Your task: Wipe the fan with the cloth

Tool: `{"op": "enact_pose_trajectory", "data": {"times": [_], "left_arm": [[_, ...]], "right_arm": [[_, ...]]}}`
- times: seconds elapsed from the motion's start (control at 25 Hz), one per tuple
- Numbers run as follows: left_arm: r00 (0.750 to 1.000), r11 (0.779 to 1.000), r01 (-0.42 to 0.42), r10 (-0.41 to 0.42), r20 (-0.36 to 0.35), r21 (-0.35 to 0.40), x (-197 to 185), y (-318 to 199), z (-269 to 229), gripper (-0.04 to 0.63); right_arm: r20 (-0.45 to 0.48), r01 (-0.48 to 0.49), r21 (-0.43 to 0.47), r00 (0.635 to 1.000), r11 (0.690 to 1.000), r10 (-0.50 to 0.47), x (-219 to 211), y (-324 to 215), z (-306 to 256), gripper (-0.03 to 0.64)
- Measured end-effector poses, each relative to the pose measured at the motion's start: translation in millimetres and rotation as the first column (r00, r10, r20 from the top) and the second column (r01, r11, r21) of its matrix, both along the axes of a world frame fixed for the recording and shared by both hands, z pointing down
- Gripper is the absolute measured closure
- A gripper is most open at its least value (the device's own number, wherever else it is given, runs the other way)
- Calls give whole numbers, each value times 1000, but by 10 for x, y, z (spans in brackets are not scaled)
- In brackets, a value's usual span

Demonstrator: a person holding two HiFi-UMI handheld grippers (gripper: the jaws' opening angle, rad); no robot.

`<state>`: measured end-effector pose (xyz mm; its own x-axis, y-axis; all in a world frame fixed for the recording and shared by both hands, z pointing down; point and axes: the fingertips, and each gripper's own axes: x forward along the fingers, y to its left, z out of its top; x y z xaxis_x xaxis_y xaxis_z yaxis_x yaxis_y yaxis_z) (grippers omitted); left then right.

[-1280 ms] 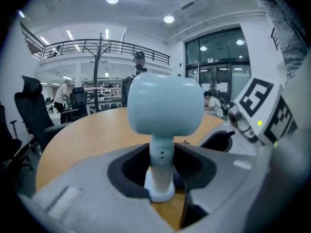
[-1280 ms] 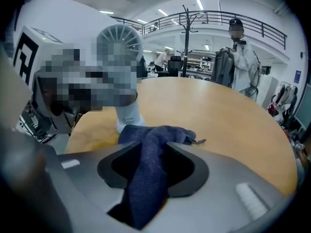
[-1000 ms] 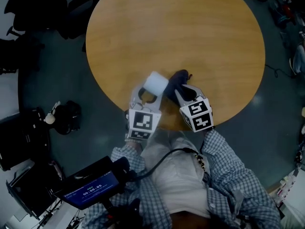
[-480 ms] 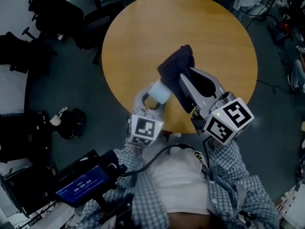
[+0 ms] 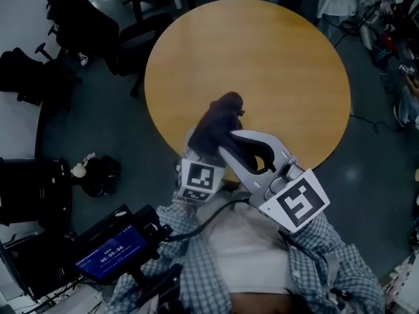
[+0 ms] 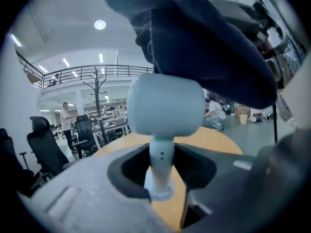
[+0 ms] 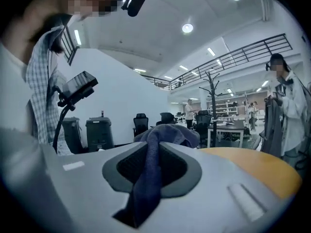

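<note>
My left gripper [image 6: 160,178] is shut on the thin handle [image 6: 161,164] of a small pale hand fan, whose round head [image 6: 166,106] stands upright just past the jaws. My right gripper [image 7: 153,166] is shut on a dark blue cloth [image 7: 154,144]. In the left gripper view the cloth [image 6: 204,42] hangs over the top and right of the fan head. Seen from the head, the cloth [image 5: 219,133] covers the fan, with the left gripper [image 5: 196,150] under it and the right gripper [image 5: 222,146] reaching in from the right, both above the near edge of the round wooden table [image 5: 262,64].
Black office chairs [image 5: 131,31] and dark bags [image 5: 98,175] stand on the floor left of the table. A small screen [image 5: 114,254] on an arm sits by my left side. A coat stand [image 6: 99,101] and people [image 7: 286,110] are farther off in the hall.
Both grippers have risen off the table. The right one swung up and leftward with the cloth, which now lies over the fan head instead of beside it.
</note>
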<state>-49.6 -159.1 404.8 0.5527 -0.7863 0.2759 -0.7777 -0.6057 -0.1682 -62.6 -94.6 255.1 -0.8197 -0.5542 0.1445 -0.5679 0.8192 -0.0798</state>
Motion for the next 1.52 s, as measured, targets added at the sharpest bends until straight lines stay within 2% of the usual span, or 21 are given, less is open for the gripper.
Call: {"op": "enact_pose_trajectory", "data": {"times": [0.2, 0.4, 0.56, 0.68, 0.8, 0.92, 1.04, 1.08, 1.16, 1.24, 1.32, 1.4, 1.52], "left_arm": [[995, 995, -86, 88, -40, 52, 71, 110, -179, 454], [979, 984, -137, 153, -136, 117, 183, 217, -436, 454], [976, 983, -130, 149, -158, 129, 126, 253, -537, 454], [977, 984, -119, 140, -159, 136, 58, 253, -614, 454], [973, 985, -115, 137, -186, 127, 29, 289, -722, 454], [968, 988, -104, 127, -215, 117, 10, 288, -757, 454], [964, 990, -89, 113, -241, 106, -18, 264, -770, 454], [963, 991, -84, 107, -247, 102, -30, 251, -772, 454], [963, 992, -79, 101, -248, 99, -52, 223, -779, 455], [965, 992, -75, 98, -243, 104, -68, 197, -784, 454], [965, 992, -70, 95, -246, 107, -70, 170, -782, 454], [963, 992, -71, 97, -253, 109, -63, 149, -782, 454], [962, 990, -83, 110, -250, 116, -34, 146, -803, 454]], "right_arm": [[-92, 37, 81, 995, 996, -30, -48, -203, -264, 545], [-38, 123, 40, 992, 992, -122, -47, -515, -364, 543], [53, 27, -84, 998, 996, -22, 89, -781, -131, 543], [138, -43, -234, 987, 971, 77, 174, -965, 202, 545], [129, -85, -312, 983, 946, 131, 194, -1019, 626, 545], [94, -132, -355, 980, 926, 176, 262, -1042, 990, 545], [47, -247, -351, 959, 903, 280, 501, -1116, 1214, 545], [53, -283, -341, 946, 896, 319, 601, -1134, 1212, 543], [130, -317, -324, 918, 891, 374, 764, -1103, 1055, 545], [229, -293, -307, 901, 906, 369, 817, -967, 814, 545], [278, -223, -284, 912, 933, 302, 741, -771, 681, 545], [282, -148, -282, 932, 948, 229, 618, -601, 735, 545], [241, -128, -333, 946, 934, 216, 607, -519, 1050, 545]]}}
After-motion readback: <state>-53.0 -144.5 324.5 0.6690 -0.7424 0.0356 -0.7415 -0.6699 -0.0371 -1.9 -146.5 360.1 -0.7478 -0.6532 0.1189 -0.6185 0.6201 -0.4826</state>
